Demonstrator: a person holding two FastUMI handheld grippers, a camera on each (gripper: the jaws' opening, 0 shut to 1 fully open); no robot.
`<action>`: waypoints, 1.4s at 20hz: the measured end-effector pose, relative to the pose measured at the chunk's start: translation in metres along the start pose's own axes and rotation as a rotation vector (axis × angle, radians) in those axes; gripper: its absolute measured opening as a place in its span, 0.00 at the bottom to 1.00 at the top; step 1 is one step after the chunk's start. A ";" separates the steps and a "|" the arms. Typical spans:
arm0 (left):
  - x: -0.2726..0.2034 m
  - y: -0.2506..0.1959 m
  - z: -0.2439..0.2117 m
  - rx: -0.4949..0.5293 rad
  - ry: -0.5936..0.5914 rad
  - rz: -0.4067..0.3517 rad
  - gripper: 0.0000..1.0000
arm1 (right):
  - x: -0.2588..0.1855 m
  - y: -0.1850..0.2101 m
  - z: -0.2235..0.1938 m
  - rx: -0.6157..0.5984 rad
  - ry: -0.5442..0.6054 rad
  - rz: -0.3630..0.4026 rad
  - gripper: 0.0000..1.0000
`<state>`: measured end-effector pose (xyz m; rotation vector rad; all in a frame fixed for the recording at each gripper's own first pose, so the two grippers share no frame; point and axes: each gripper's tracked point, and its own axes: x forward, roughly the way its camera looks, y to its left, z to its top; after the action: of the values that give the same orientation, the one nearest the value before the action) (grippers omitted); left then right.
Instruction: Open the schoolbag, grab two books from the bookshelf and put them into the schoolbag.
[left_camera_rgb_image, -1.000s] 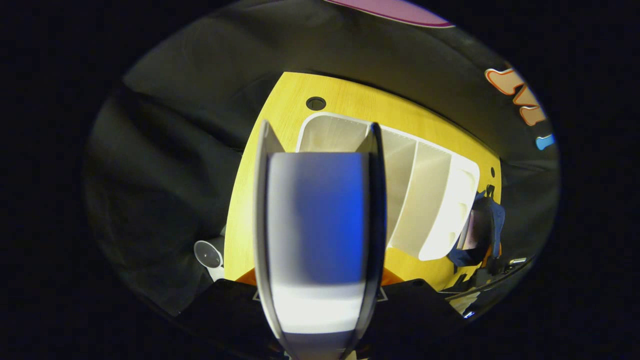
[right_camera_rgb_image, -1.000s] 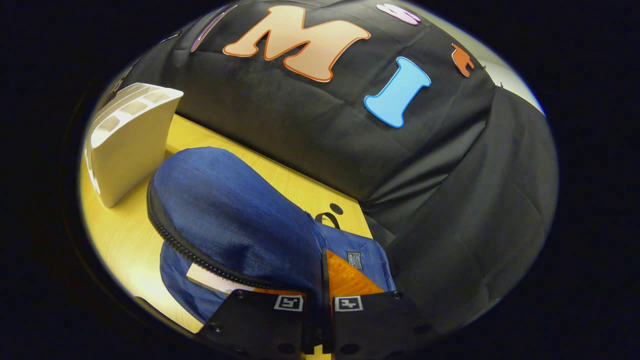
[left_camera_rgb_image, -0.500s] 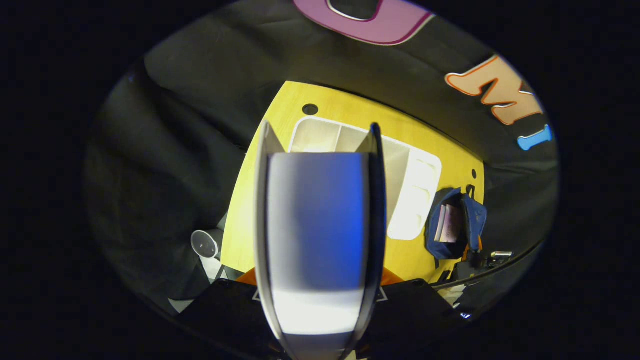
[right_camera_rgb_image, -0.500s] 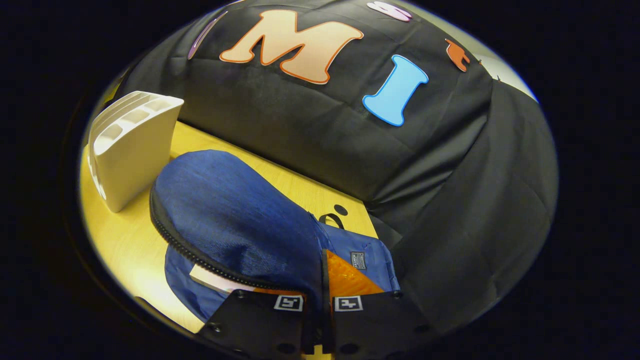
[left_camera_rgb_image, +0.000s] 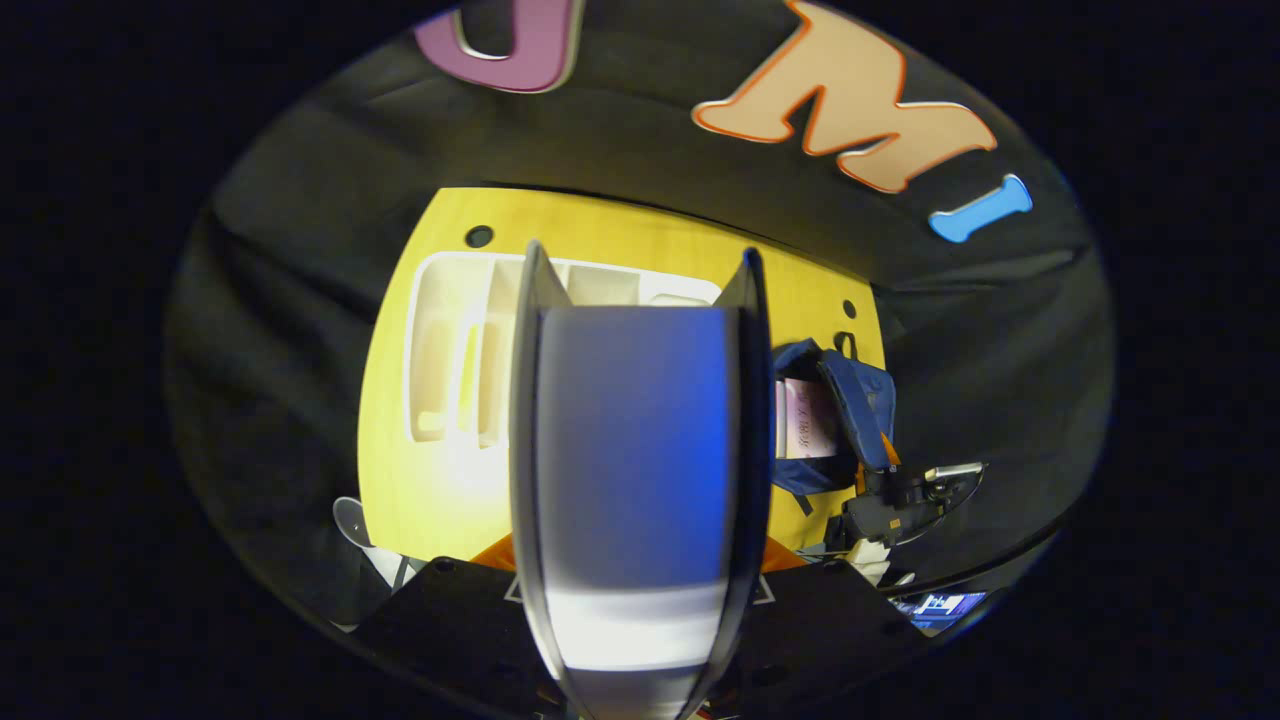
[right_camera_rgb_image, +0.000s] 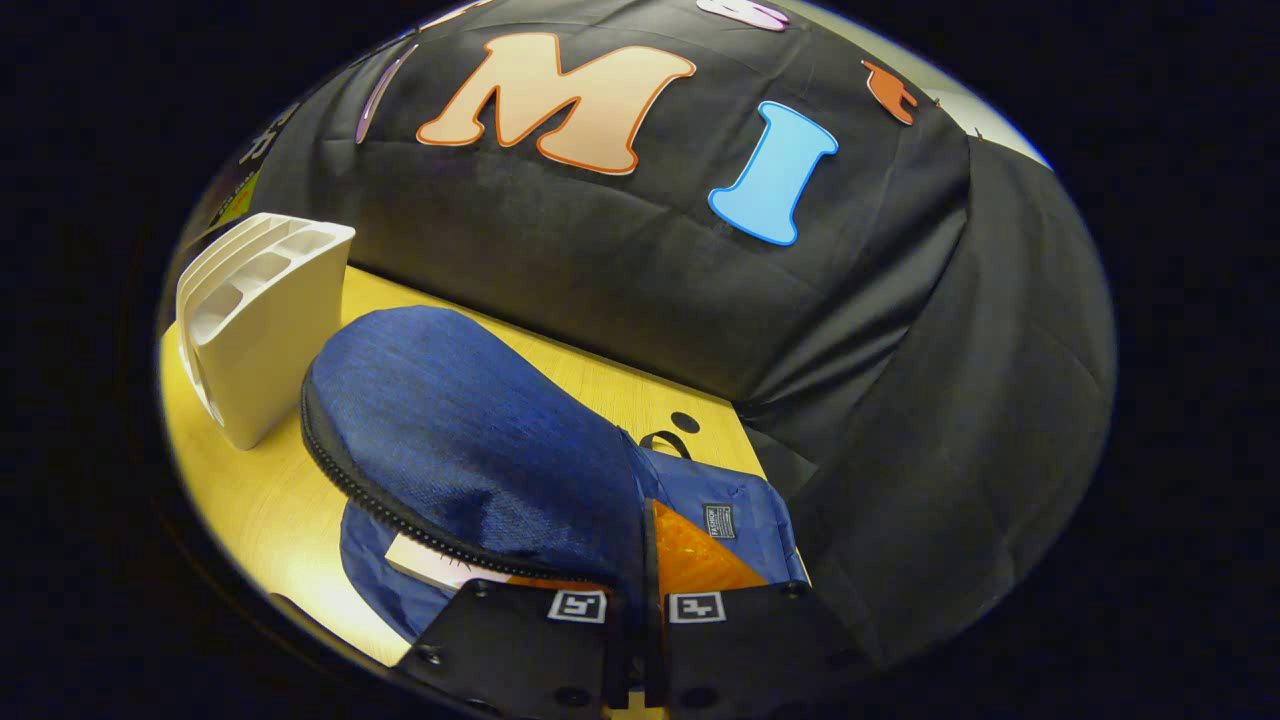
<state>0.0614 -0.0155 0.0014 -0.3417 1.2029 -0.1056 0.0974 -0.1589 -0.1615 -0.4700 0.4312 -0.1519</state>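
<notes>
Left gripper view: the blue book sits dead centre of the frame, clamped between the left gripper fingers, spine-on to the camera and high above the table. Its cover blocks much of what lies under it.

The schoolbag is at right of centre in that view, unzipped, with a pink book already lying inside. In the right gripper view the bag's flap fills lower centre, lifted up, and the right gripper is closed on the flap's fabric at the bottom edge, holding the mouth open. The same pale book edge peeks out under the zipper at lower left.

Progress, as I judge it: bag opened, first book in, second book in hand and clear of the bookshelf. What is left is carrying it across to the bag mouth and dropping it in.

Room: the white bookshelf stands left of centre in the left gripper view, its slots looking empty, just beside the bag, so the path rightward is short. The yellow table edge runs close under the bag on the lower right; the bag sits near that corner. The opening faces the shelf side, with the held flap the one thing to clear.
</notes>
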 end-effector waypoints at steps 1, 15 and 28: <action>0.009 -0.014 -0.001 0.008 0.010 -0.025 0.42 | 0.000 0.000 0.000 0.002 -0.003 0.006 0.08; 0.150 -0.178 -0.012 -0.005 -0.030 -0.334 0.41 | 0.012 -0.005 0.006 0.111 -0.022 0.036 0.08; 0.270 -0.261 -0.030 -0.086 -0.106 -0.655 0.40 | 0.002 -0.003 0.008 0.139 -0.074 0.075 0.07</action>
<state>0.1575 -0.3379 -0.1675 -0.7991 0.9538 -0.5957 0.1025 -0.1585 -0.1541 -0.3212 0.3620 -0.0907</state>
